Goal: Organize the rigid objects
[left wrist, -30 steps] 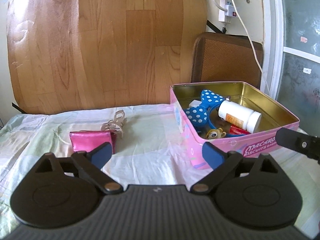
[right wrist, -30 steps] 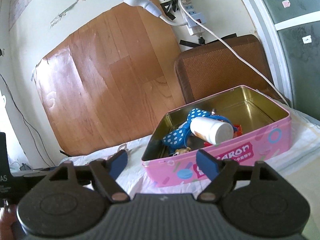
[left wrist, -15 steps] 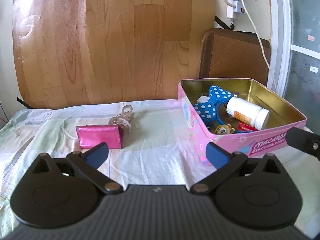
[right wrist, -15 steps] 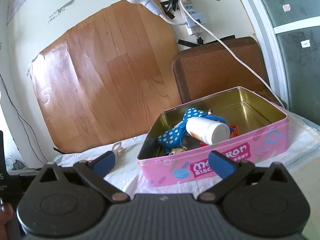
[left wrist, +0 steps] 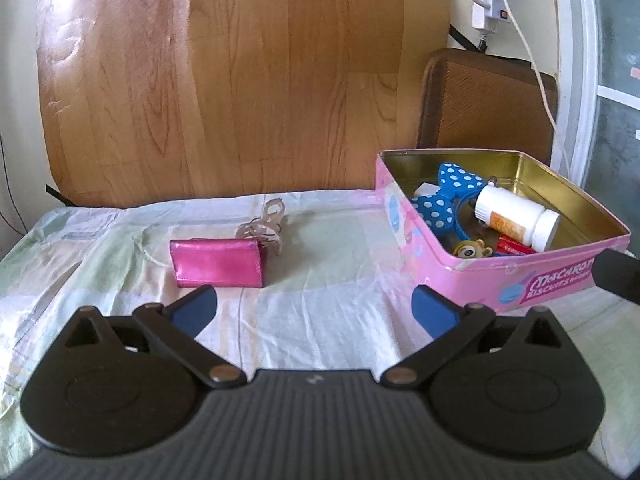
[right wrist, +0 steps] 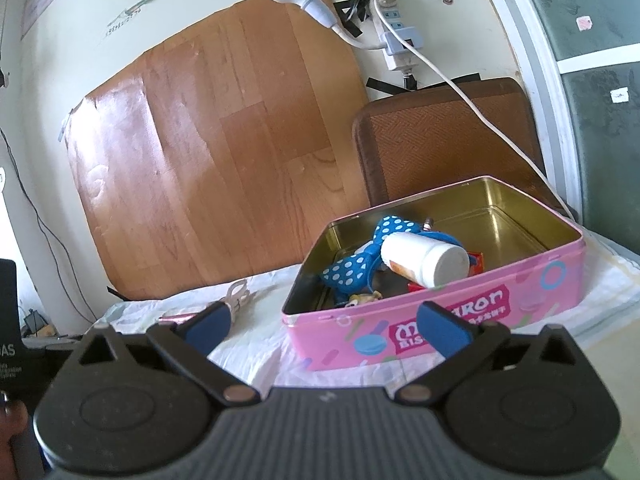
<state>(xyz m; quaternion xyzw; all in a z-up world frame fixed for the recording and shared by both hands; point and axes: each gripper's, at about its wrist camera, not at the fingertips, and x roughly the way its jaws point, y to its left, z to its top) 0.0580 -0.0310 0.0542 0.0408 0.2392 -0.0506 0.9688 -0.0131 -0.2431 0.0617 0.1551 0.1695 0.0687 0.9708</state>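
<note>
Sorting partly done: pink biscuit tin already holds blue polka-dot bow, white pill bottle, small bits. Left of tin on counter: magenta wallet, beige hair claw. Left gripper, right gripper both released, empty.

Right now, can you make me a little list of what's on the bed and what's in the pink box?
box: pink tin, lid off, on the sheet
in box: dotted bow, white bottle, red packet, small bear
on sheet: pink wallet, hair clip touching its far right corner
left hand-held gripper: open, holding nothing
right hand-held gripper: open, holding nothing
</note>
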